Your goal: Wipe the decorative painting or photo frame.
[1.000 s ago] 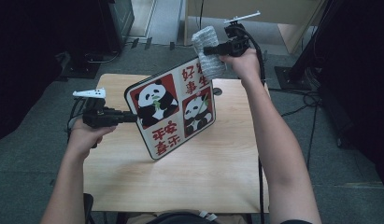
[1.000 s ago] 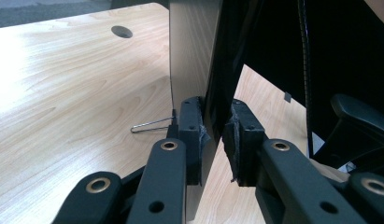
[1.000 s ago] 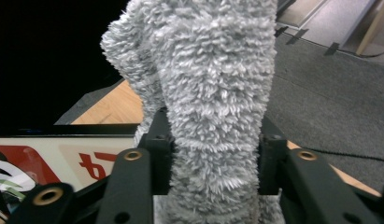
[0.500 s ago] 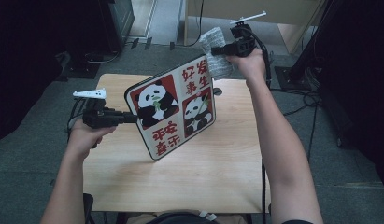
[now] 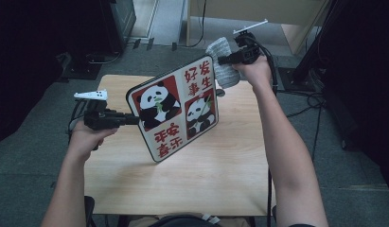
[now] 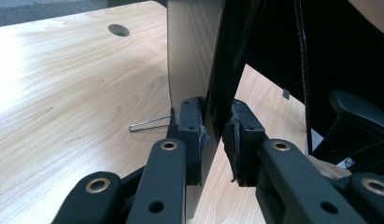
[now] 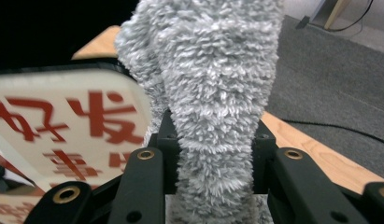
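Worktop [image 5: 220, 179]: pale wood, frame centre.
Panda board [image 5: 175, 109]: tilted above it, centre.
Left tongs [image 5: 128, 119]: clamped on board's left edge.
Right tongs [image 5: 221, 60]: gripping grey cloth [image 5: 223, 64], upper right, touching board's top corner.

Square panda-printed board [image 5: 175, 108] and fluffy grey cloth [image 5: 220, 66]
Board is held tilted above the table; cloth is bunched at its upper right corner.

Pale wood-grain desk [image 5: 220, 179], smooth and matt. Panda board [image 5: 175, 108] smooth, faintly glossy on its printed face, plain wood-look on the back. Grey cloth [image 7: 213, 84] fluffy, long-piled, matt. Thin wire clip [image 6: 150, 124] of shiny metal.
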`<action>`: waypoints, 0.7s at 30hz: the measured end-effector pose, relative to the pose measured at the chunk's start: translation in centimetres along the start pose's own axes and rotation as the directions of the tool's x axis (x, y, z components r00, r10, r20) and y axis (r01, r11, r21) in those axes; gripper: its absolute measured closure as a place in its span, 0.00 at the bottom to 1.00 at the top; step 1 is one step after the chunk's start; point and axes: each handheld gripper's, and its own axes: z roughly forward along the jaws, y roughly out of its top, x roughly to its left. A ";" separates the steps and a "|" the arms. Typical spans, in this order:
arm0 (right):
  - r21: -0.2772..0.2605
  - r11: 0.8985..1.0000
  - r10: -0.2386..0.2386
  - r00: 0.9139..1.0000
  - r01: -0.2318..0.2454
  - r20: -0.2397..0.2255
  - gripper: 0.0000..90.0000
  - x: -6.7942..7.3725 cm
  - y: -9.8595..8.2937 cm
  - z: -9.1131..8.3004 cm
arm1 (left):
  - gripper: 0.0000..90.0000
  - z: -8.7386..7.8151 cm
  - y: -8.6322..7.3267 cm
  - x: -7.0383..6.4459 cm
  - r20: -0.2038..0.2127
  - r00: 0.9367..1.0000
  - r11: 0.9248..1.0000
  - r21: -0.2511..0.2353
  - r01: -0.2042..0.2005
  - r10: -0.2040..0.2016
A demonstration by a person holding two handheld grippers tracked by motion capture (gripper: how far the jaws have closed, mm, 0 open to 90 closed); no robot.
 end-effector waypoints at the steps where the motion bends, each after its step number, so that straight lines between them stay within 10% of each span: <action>1: 0.001 1.000 -0.004 1.000 0.004 -0.001 0.75 -0.1 -0.2 0.1 | 0.86 0.0 0.0 0.0 -0.001 1.000 1.000 0.000 0.000 0.000; 21: 0.038 0.999 0.012 0.999 -0.011 -0.033 0.76 -0.5 -2.7 1.4 | 0.86 0.0 -0.1 0.1 0.002 1.000 1.000 0.000 0.008 -0.008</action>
